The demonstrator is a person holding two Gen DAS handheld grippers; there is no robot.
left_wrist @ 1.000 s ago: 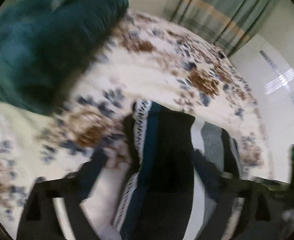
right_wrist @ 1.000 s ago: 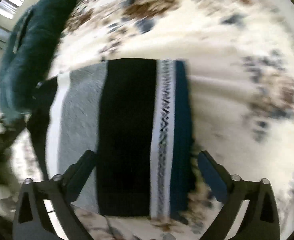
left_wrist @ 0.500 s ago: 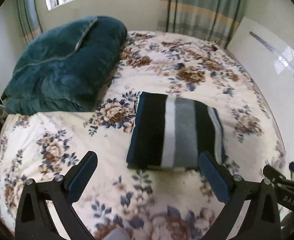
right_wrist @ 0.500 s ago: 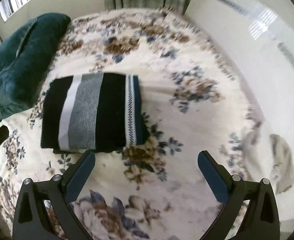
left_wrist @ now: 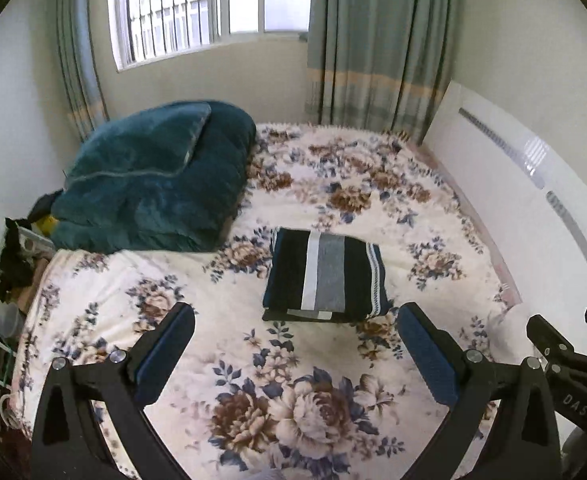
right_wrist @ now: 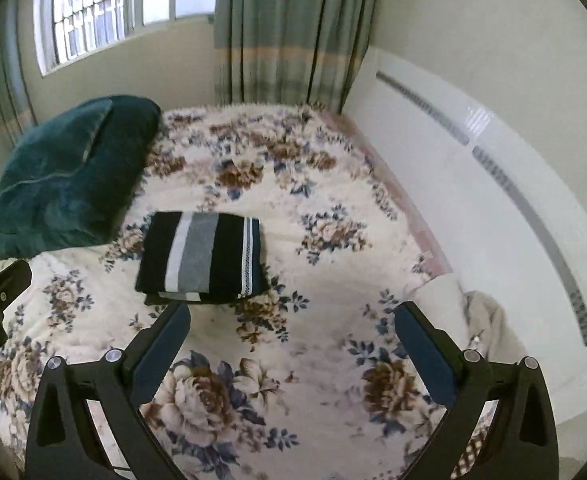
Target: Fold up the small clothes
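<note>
A folded striped garment, black, white, grey and navy, lies flat on the floral bedspread; it also shows in the right wrist view. My left gripper is open and empty, held above the bed well back from the garment. My right gripper is open and empty too, back from the garment and to its right. The right gripper's tip shows at the left view's right edge.
A dark teal folded blanket sits at the bed's far left. A white headboard panel runs along the right. A window and green curtains are behind. Pale cloth lies at the bed's right edge. Clutter sits left of the bed.
Both grippers have pulled up and back from the folded garment, which was close between the fingers a second ago. The garment stays flat on the bed.
</note>
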